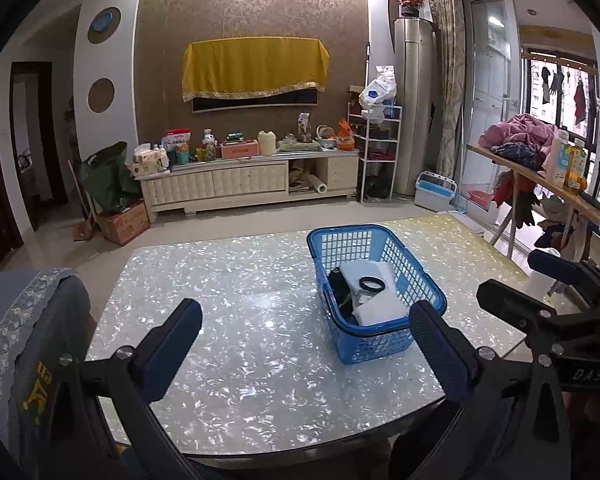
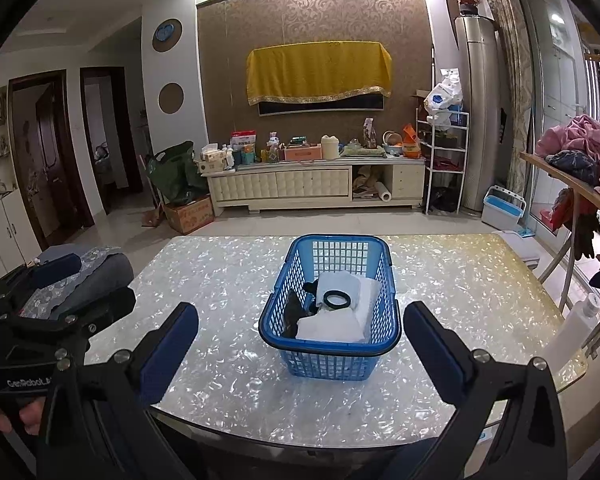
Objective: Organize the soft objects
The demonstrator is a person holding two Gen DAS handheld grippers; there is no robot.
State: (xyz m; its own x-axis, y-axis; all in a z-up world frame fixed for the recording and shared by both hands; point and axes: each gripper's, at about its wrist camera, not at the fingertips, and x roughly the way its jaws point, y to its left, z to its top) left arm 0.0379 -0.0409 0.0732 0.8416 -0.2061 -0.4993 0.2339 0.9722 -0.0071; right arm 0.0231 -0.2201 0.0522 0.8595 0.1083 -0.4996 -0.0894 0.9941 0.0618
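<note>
At twelve o'clock from the right gripper (image 2: 300, 344), a blue basket (image 2: 392, 280) was seen on the table (image 2: 220, 264), long axis running away from the fingers. White folded cloths (image 2: 332, 326), dark items and a black ring (image 2: 337, 300) were packed inside. From the left gripper (image 1: 306, 344) it was placed at one o'clock. Both grippers were spread wide, nothing held; the right was judged better aligned.

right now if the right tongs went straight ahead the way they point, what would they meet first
Most likely the near rim of the blue basket, which sits centred between the open right tongs on the table. Nothing shows in between, though depth is hard to judge.
</note>
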